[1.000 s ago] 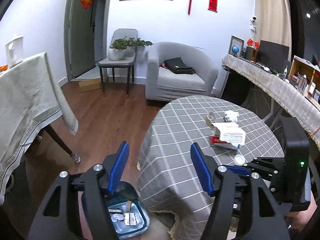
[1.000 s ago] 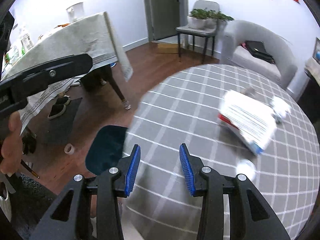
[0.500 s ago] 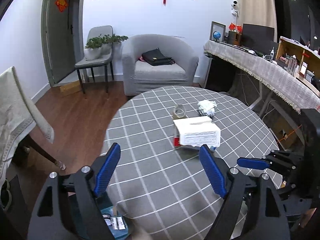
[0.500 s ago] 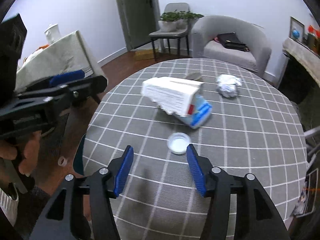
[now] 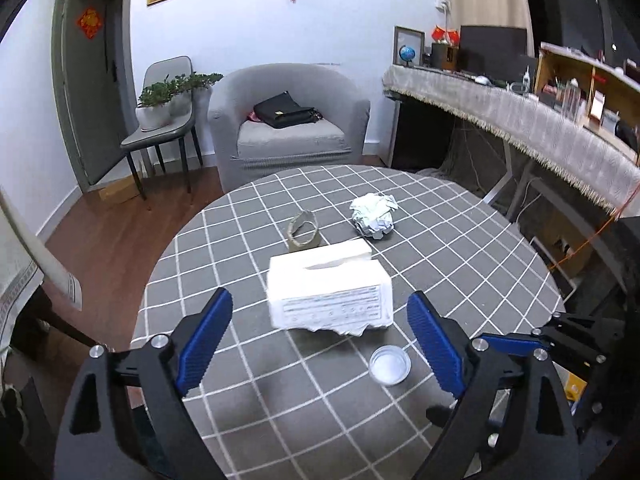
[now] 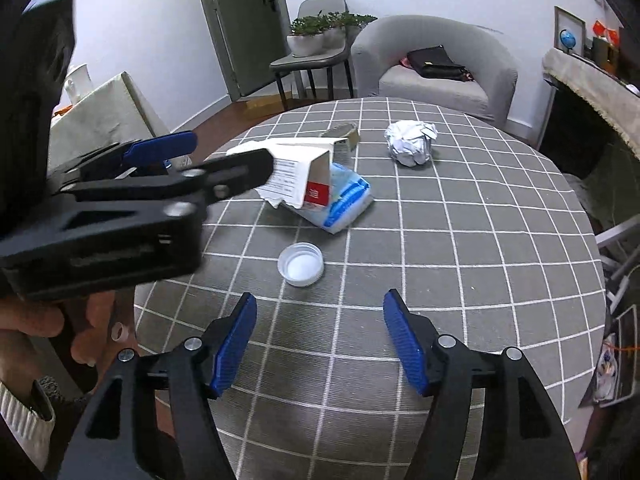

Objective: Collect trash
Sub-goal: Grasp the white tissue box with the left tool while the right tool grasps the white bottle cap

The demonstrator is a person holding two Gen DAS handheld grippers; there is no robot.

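A round table draped in a grey cloth with a white grid (image 5: 460,264) carries four pieces of trash. A torn white cardboard box with printed text on its side (image 5: 328,290) lies near the centre, resting on a blue-and-white plastic pack (image 6: 344,200). Beyond the box sit a small flattened grey-brown ring of tape (image 5: 303,232) and, to its right, a crumpled ball of white paper (image 5: 372,214). A round white plastic lid (image 6: 301,269) lies open side up on the near part of the cloth, just in front of the box. The left gripper (image 5: 320,344) hovers above the near edge with its blue-padded jaws spread wide, empty, framing the box. The right gripper (image 6: 320,344) is likewise released and empty, its jaws parted just short of the lid.
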